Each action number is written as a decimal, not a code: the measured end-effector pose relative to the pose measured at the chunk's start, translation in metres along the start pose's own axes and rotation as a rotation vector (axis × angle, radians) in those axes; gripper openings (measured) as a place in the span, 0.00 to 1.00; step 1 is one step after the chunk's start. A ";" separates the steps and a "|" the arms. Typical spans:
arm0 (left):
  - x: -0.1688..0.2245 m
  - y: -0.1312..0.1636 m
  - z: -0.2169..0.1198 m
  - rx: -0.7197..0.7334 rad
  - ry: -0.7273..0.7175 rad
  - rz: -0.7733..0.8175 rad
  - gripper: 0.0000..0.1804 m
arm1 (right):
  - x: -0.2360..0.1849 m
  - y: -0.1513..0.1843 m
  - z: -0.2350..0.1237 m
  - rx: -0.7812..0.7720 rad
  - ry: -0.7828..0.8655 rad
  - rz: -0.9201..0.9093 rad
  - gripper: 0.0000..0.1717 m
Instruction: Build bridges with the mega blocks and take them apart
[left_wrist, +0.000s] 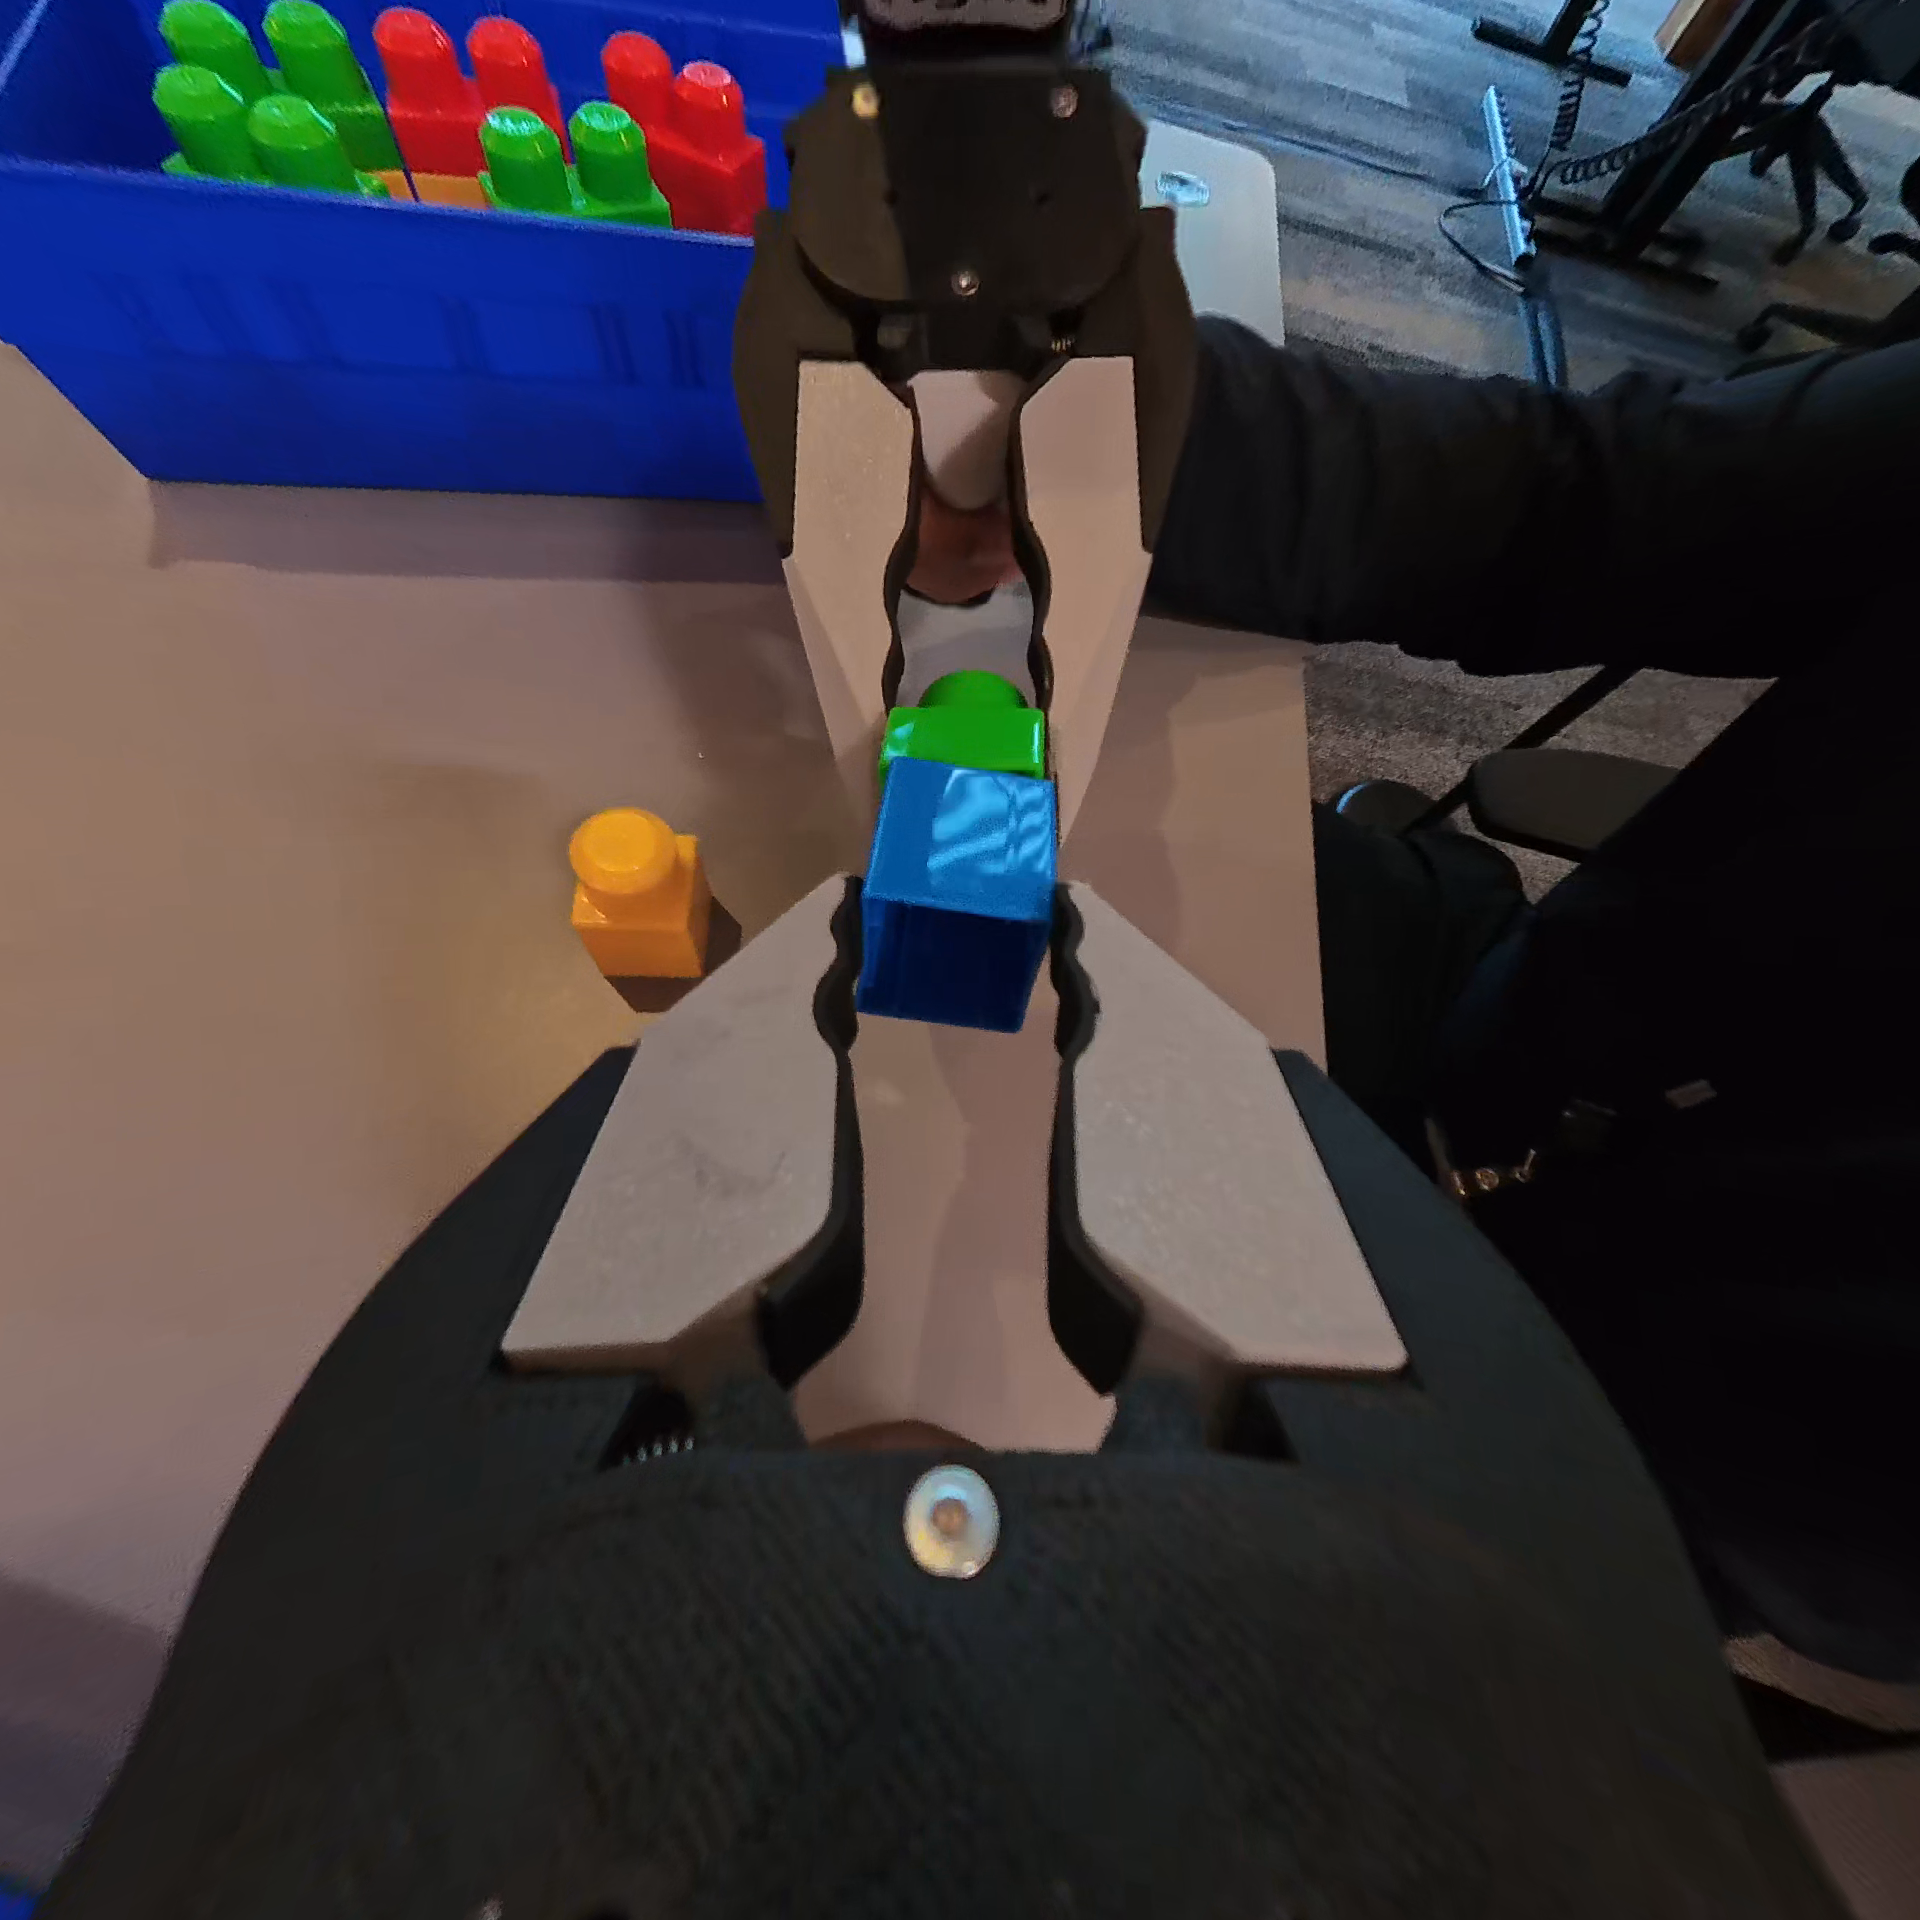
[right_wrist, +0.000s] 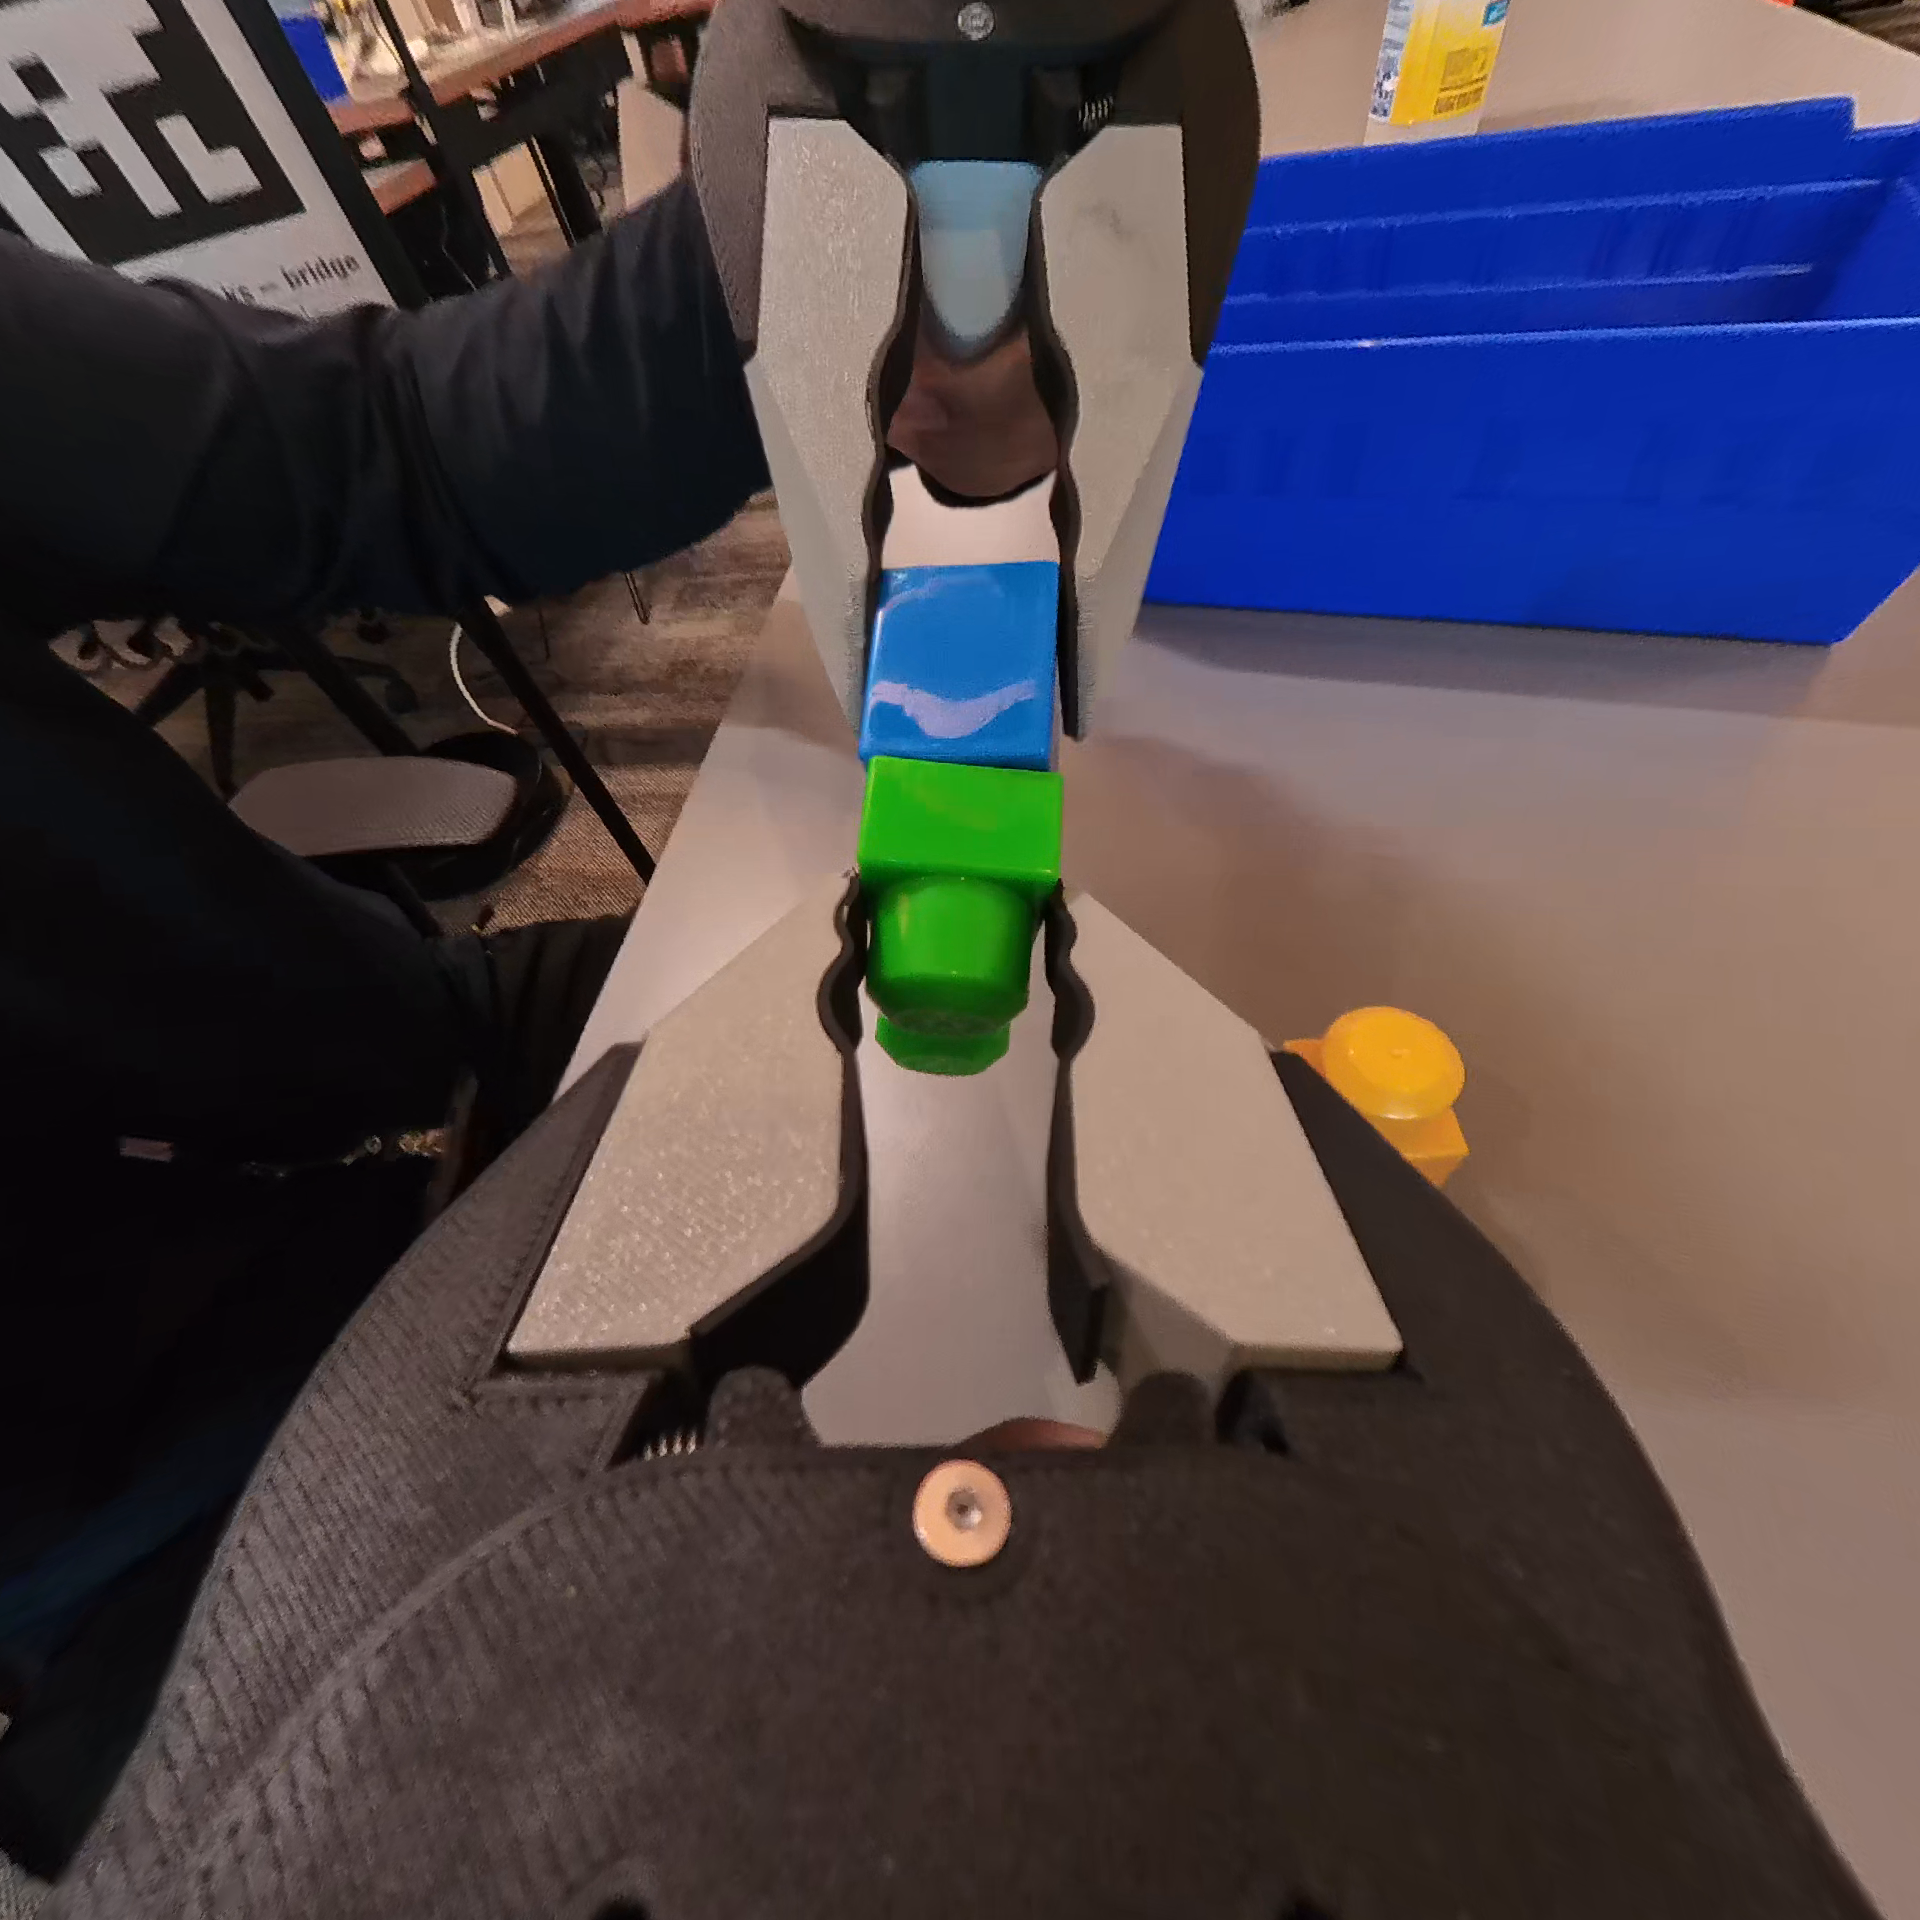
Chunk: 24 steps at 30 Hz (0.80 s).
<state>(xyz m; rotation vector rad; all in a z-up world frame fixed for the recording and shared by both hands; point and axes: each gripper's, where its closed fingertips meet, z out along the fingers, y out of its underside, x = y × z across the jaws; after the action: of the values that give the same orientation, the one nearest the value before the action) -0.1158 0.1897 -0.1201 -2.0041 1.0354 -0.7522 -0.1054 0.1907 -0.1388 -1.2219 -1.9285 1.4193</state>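
Blue block (left_wrist: 951, 914) and green block (left_wrist: 966, 738) are stuck together mid-air above the counter (left_wrist: 312, 779) at 12 o'clock — left gripper (left_wrist: 954, 961) clenched on blue, right gripper (right_wrist: 951, 966) on green (rigid, light, slick plastic, I'd guess) — grip flat sides.

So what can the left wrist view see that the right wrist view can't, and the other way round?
Only the left view shows green and red blocks stored inside the blue bin. Only the right view shows a yellow bottle behind the bin and a black-and-white patterned board. Both show the joined blue block and green block between the two grippers, the orange block on the table, and a dark sleeve.
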 end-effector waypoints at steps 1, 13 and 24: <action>0.001 0.004 0.001 -0.016 -0.001 -0.001 0.19 | 0.000 0.003 0.002 -0.021 0.012 -0.018 0.17; 0.006 0.009 0.000 0.040 0.083 -0.101 0.19 | -0.002 0.003 0.006 -0.060 0.094 -0.164 0.17; 0.005 0.014 0.008 0.020 0.043 -0.056 0.18 | -0.002 0.011 0.007 -0.060 0.013 -0.061 0.18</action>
<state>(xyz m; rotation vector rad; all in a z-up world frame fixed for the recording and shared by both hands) -0.1133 0.1826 -0.1350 -2.0146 0.9960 -0.8358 -0.1056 0.1865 -0.1508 -1.1852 -1.9950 1.3283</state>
